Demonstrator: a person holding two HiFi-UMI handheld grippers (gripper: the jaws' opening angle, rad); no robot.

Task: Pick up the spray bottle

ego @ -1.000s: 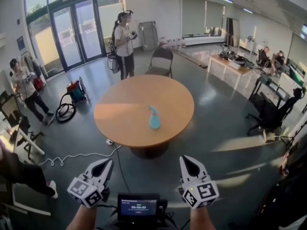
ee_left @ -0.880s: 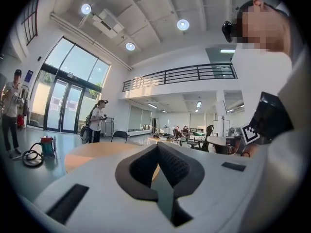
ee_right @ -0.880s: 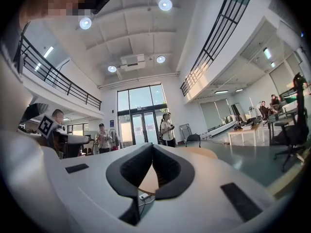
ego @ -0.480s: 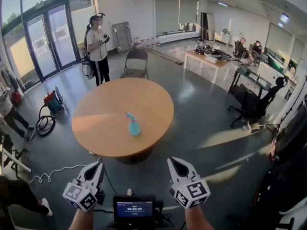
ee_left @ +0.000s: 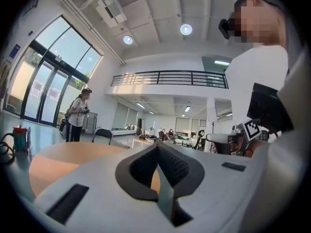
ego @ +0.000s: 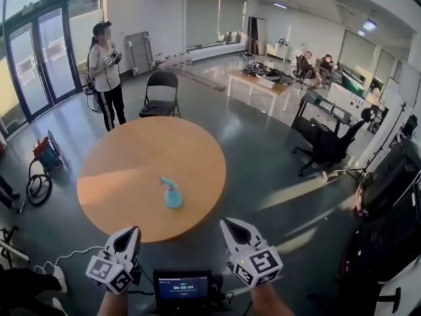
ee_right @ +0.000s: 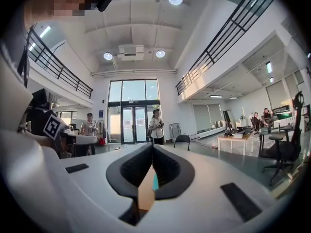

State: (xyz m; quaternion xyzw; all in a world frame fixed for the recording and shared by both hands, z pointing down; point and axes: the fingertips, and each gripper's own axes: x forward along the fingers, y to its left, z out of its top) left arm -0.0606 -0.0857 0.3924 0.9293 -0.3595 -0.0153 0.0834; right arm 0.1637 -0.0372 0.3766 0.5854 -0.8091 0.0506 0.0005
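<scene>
A light-blue spray bottle (ego: 172, 195) stands upright near the front edge of the round wooden table (ego: 125, 170). Both grippers are held level below the table's near edge in the head view, well short of the bottle. My left gripper (ego: 131, 232) is shut with nothing in it, and its tips (ee_left: 157, 147) meet over the tabletop (ee_left: 68, 154) in the left gripper view. My right gripper (ego: 229, 224) is also shut and empty. In the right gripper view, a sliver of the blue bottle (ee_right: 154, 181) shows through the gap behind the closed tips (ee_right: 152, 147).
A person (ego: 105, 71) stands beyond the table beside a black chair (ego: 161, 91). A vacuum cleaner (ego: 43, 157) and a white cable (ego: 59, 259) lie on the floor at the left. An office chair (ego: 325, 147) and desks (ego: 263, 81) stand at the right.
The table and bottle have slid down and left in the head view and look nearer. Both grippers have moved towards the table's edge and stayed shut.
</scene>
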